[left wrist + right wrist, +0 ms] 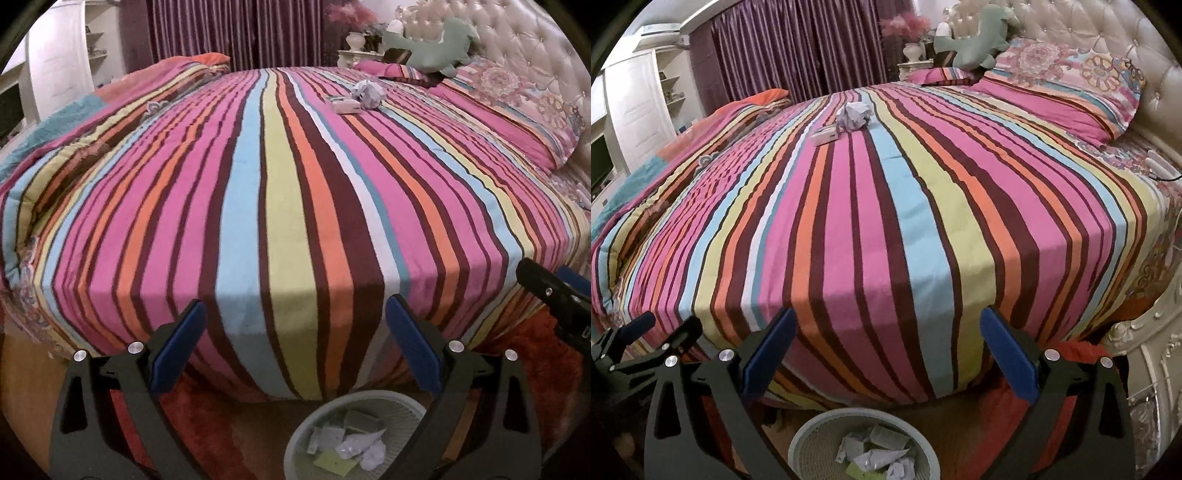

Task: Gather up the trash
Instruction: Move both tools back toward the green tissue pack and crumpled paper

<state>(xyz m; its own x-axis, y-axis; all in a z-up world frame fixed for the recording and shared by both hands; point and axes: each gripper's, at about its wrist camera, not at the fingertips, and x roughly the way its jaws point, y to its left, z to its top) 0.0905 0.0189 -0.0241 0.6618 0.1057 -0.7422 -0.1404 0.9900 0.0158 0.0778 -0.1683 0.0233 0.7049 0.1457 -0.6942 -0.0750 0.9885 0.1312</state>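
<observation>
Both pairs of blue-padded fingers stand wide apart with nothing between them: the left gripper (295, 328) and the right gripper (888, 332) hang side by side off the near edge of the bed (288, 192), each above the bin; the striped bedspread (886, 206) covers the whole mattress in pink, orange, blue, yellow and maroon bands; a tufted cream headboard (1082, 33) rises at the far right behind a floral pillow (1060, 81) and a green plush toy (979, 40); purple curtains (790, 48) hang beyond the bed; on the floor below the grippers a pale round wastebasket (809, 435) holds crumpled papers and wrappers; far across the bedspread lies a crumpled paper ball (854, 116), and just beside it a small white box (824, 137).
</observation>
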